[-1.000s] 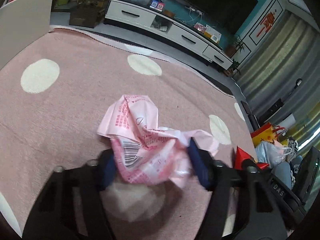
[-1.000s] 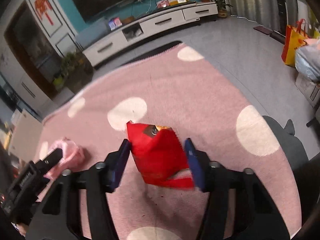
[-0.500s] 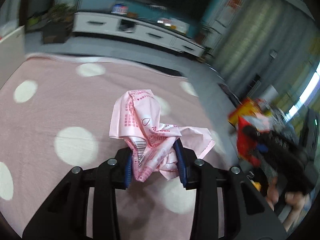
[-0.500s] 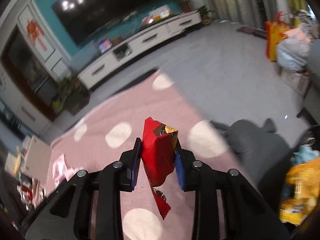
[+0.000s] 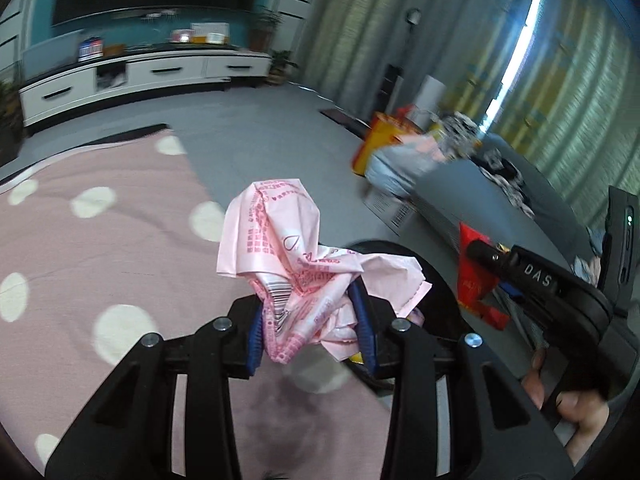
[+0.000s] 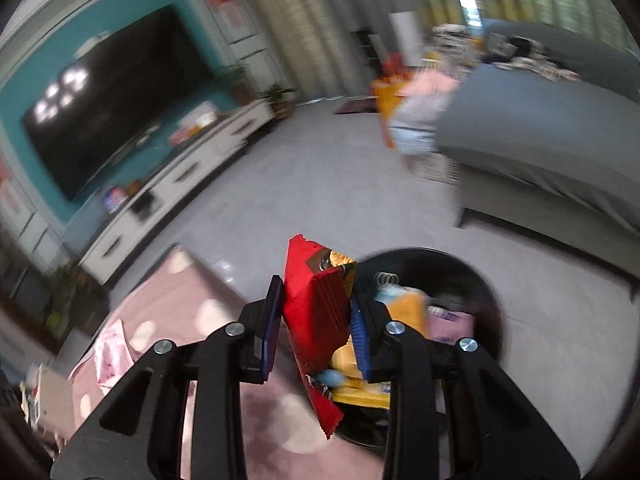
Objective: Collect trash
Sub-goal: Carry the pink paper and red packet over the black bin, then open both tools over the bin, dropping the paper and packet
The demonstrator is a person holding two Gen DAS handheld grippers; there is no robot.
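Left gripper [image 5: 310, 322]: blue pads pinching the crumpled pink wrapper [image 5: 296, 264], held clear of the pink dotted rug [image 5: 100, 248]; the log has the jaws easing open a touch, yet the plastic looks pressed between them.
Right gripper [image 6: 316, 326]: clamped on the red snack packet [image 6: 312, 312], its long axis running upright from 12 to 6 o'clock, tail hanging below the pads.
Bin [image 6: 476, 280]: black round bin, already holding yellow and pink litter, sits at about 2 o'clock from the right fingertips, partly beneath them.
Bin from the left: only a dark rim [image 5: 436, 276] peeks out behind the wrapper, at roughly 2 o'clock.
Nearer hand: the right, I'd judge; its packet already overlaps the bin mouth.
Key relation: both loads need carrying toward 2 o'clock before release.
Risk: the light wrapper may cling or drift onto the rug.
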